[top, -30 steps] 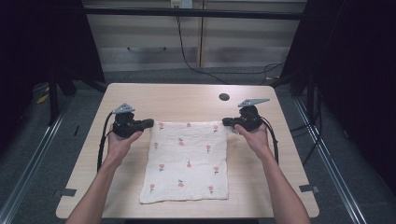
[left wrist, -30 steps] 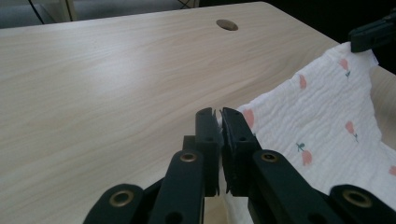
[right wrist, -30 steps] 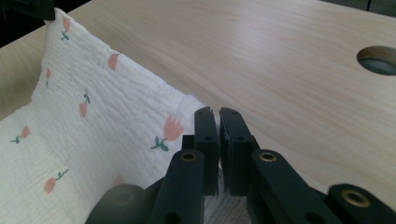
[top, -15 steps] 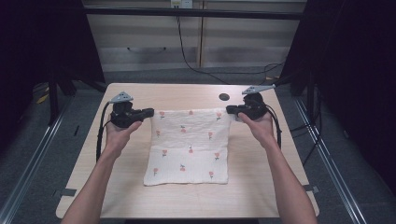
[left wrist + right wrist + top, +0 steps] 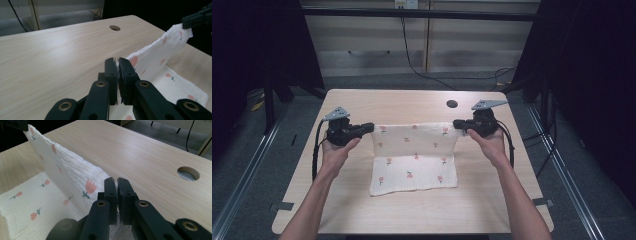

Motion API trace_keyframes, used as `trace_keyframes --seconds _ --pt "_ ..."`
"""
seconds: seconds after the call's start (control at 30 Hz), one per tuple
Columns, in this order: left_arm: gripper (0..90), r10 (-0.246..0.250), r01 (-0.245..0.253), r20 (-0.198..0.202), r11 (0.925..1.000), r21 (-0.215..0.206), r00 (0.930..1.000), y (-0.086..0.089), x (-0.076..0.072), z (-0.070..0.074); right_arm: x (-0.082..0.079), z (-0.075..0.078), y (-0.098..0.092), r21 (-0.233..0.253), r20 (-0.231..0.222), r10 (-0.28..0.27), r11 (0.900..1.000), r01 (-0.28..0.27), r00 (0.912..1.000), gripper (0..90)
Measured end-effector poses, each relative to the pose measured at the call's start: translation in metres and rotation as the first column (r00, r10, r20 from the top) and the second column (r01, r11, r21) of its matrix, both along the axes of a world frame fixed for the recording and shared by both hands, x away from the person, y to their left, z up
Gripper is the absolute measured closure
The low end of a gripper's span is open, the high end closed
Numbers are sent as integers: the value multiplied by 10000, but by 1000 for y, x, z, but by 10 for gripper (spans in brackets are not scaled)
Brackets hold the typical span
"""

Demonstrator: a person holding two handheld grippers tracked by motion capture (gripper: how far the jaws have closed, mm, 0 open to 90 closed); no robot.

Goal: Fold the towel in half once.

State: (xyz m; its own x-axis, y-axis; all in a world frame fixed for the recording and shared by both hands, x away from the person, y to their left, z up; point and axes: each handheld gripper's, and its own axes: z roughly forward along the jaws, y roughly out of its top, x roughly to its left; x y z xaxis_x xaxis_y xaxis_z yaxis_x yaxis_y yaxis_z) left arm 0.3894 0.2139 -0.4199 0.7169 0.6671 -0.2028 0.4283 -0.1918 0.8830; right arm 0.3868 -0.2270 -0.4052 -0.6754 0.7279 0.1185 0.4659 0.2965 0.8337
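Both claws are clenched on the cloth (image 5: 414, 155): the left claw (image 5: 371, 127) pinches one far corner, the right claw (image 5: 455, 123) the other, jaws nearly touching. The far edge hangs taut and lifted between them, probably for folding toward the person, while the near half lies on the bench (image 5: 412, 212).

Light wood-grain table (image 5: 362, 210) w/ round cable hole (image 5: 452, 104) is bearing white flower-print cloth (image 5: 414, 172), its near half lying flat.
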Motion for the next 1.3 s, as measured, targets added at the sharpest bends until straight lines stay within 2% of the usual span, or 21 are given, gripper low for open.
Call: trace_keyframes --seconds 0.13,0.3,0.37,0.47,0.63,0.77,0.87,1.03,1.1,1.2,1.3 --pt "862 -127 128 36 9999 -114 9999 2 -11 -1 -12 -7 0 93 88 106 9999 -107 9999 868" --pt "861 -355 366 264 9984 -420 9990 4 -29 4 -28 -5 -5 306 337 244 9992 -254 9991 868" --pt "861 -391 400 214 9983 -430 9990 4 -34 0 -34 -5 -9 517 370 239 9983 -258 9990 868" --pt "861 -347 348 42 9985 -413 9994 8 -42 -10 -42 -11 -10 435 316 285 9986 -299 9991 868" --pt "861 -504 503 -43 9985 -201 9987 10 -54 -18 -54 -21 -9 429 223 479 9979 -488 9986 868" --pt "861 -622 603 -369 9969 -504 9974 11 -64 -21 -63 -24 -7 301 205 561 9979 -567 9982 868" --pt "860 -803 800 -410 9968 -83 9959 9 -71 -26 -70 -28 -7 300 192 598 9977 -604 9980 868" --pt "858 -950 953 -615 9954 31 9936 9 -79 -33 -82 -37 -6 308 46 712 9970 -713 9975 867" --pt "857 -1093 1089 -668 9940 -95 9918 10 -81 -34 -85 -39 -6 268 -10 758 9968 -757 9971 867" --pt "857 -1148 1184 -763 9919 449 9905 10 -86 -41 -89 -42 -7 322 -86 752 9967 -749 9971 867" --pt "857 -1127 1183 -983 9915 533 9888 12 -89 -52 -94 -51 -5 213 -357 877 9960 -870 9955 866"
